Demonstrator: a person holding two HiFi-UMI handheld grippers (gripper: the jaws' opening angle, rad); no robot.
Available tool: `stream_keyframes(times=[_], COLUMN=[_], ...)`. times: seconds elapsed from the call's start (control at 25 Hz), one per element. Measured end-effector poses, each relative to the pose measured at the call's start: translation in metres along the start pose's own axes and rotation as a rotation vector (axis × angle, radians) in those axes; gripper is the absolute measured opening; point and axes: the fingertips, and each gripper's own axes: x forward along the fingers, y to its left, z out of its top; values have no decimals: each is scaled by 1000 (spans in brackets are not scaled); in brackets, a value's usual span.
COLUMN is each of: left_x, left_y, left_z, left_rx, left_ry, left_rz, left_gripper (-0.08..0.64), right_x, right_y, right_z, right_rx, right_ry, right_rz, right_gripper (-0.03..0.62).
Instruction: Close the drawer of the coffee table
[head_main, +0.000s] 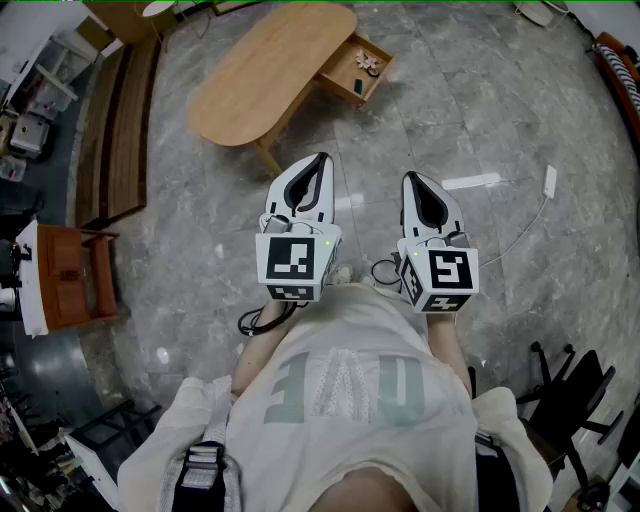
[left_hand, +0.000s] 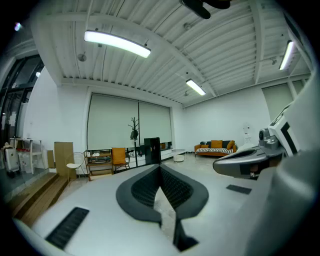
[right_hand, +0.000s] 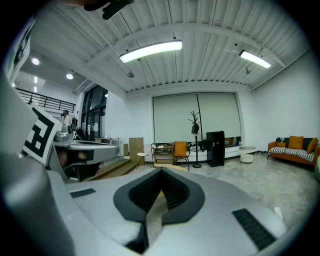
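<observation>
Black ribbed pads (left_hand: 176, 189) line the jaws of the left gripper (head_main: 320, 160), and its tips meet with nothing between them. The right gripper (head_main: 411, 180) is likewise pressed together at the tips and holds nothing. The two are held side by side in front of the person's pale shirt (head_main: 350, 390), over the grey stone floor (head_main: 470, 120), touching neither the furniture nor each other.

Well apart from them, on the far side of the floor, stands the light wooden coffee table (head_main: 270, 70). Its drawer (head_main: 384, 79) is pulled out from the table's right side and lies open. Inside it are a small pale, flower-like object (head_main: 366, 62) toward the far end and a small dark object (head_main: 358, 87) nearer; what either one is cannot be made out.
</observation>
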Motion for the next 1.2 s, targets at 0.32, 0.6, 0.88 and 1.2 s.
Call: stream_keyframes(times=[0.32,0.6,0.88,1.2], left_x=[6,9,9,50], left_y=[-14,-27,-27,-5], left_z=[0,-2,-1,-10], left_rx=[0,4,-28,-40], left_ry=[12,20,-1,-53], left_rz=[-9,3,48,59], left_gripper=[8,8,8,8], right_x=[-8,-18,-25,14], right_y=[-12,-27,-40,-62], right_z=[2,-3,-10,-22], right_rx=[4,24,58,41], right_ry=[-11,-7,-30,-48], right_rz=[2,10,59,48], right_gripper=[6,6,5,6])
